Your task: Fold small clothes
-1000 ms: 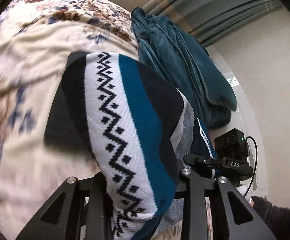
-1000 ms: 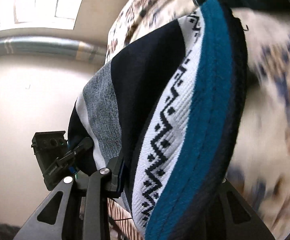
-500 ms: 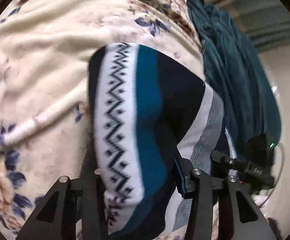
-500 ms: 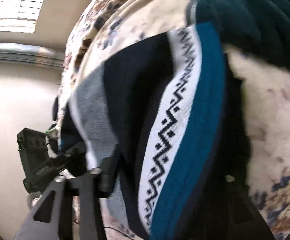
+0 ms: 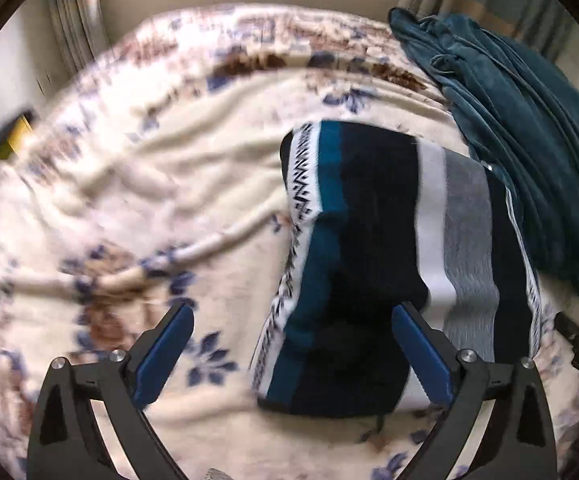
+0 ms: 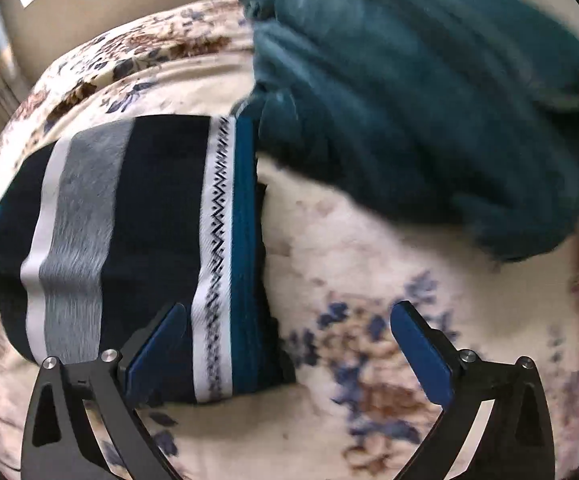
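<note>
Left wrist: striped garment [image 5: 373, 248] folded, centre-right of frame, stripes running bottom to top. Left gripper [image 5: 291, 344] wide open, empty. Right gripper [image 6: 287, 340] likewise; cloth lower left.

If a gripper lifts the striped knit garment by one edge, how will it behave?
The striped knit garment would probably sag and unfold, since it looks like soft, thick knit lying in loose layers. It likely will not slide easily: the floral blanket beneath looks fuzzy.
</note>
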The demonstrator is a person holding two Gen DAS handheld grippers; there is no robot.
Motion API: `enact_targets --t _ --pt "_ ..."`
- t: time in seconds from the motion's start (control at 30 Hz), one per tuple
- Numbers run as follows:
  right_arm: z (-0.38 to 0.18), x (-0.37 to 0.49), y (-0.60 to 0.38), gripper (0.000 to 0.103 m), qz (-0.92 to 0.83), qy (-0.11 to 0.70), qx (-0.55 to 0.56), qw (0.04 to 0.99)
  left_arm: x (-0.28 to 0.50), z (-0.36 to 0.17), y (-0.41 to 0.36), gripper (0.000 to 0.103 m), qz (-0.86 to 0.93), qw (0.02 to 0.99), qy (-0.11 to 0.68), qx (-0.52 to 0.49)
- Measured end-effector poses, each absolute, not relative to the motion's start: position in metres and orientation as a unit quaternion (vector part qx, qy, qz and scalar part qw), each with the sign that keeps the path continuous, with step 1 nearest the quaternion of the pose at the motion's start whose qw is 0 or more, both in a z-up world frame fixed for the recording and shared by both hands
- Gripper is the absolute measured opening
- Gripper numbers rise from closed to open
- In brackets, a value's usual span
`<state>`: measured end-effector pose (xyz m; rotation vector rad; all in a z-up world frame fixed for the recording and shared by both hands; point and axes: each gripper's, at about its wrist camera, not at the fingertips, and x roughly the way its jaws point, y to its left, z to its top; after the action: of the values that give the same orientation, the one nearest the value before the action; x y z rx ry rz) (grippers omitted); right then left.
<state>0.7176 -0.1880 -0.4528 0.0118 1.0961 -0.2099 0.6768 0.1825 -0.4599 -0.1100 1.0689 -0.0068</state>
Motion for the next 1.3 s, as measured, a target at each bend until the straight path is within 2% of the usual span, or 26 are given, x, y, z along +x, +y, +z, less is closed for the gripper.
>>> enact_targets --t 0.27,0.53,0.9,1.3 --pt "-0.367 0.647 -0.165 0.103 -0.127 0.478 -0.019 0.869 0.618 -0.413 0.161 0.101 0.017 0.873 0.486 -0.030" --pt "-0.266 0.565 -0.156 0.103 -0.124 0.443 -0.011 0.888 0.546 -0.315 0.147 0.101 0.017 0.892 0.451 -0.023" --pt "-0.095 0.427 -0.169 0.103 -0.127 0.384 0.002 0.915 0.437 -0.173 0.128 0.101 -0.008 0.913 0.407 -0.030" --pt "0.037 0.278 -0.155 0.103 -0.095 0.333 -0.018 0.938 0.325 -0.079 0.125 0.101 0.009 0.928 0.371 -0.035"
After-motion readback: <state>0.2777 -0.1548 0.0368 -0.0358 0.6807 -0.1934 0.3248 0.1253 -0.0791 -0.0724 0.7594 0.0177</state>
